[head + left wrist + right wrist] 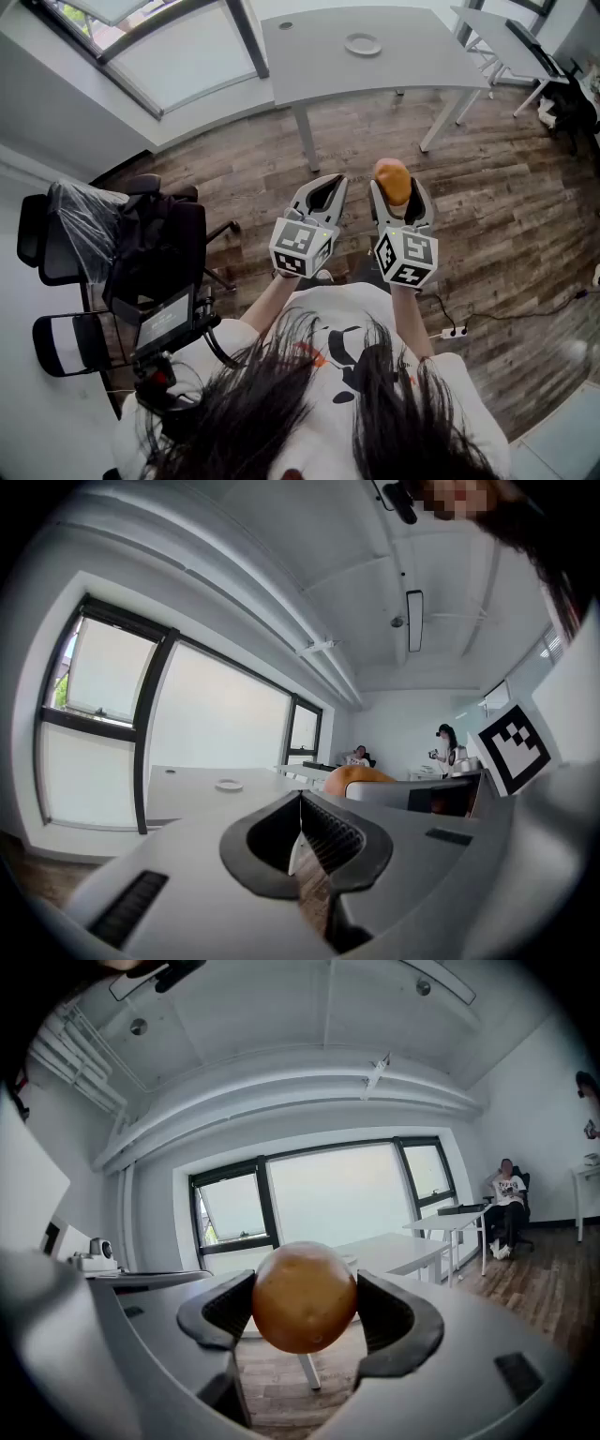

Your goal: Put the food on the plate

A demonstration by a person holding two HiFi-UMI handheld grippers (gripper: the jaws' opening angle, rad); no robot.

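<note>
In your head view, your right gripper (398, 191) pinches the round brown food (393, 180), well apart from the plate (363, 44) toward the bench's (412, 75) far edge. Your left gripper view shows the left gripper (302, 801) with jaws pressed together, nothing between. Your right gripper view shows wide-spread jaws clamping the food.

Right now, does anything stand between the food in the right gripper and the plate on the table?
Nothing visible does. The right gripper grips the round brown food; between it and the plate on the grey table lies only open wooden floor and tabletop.
</note>
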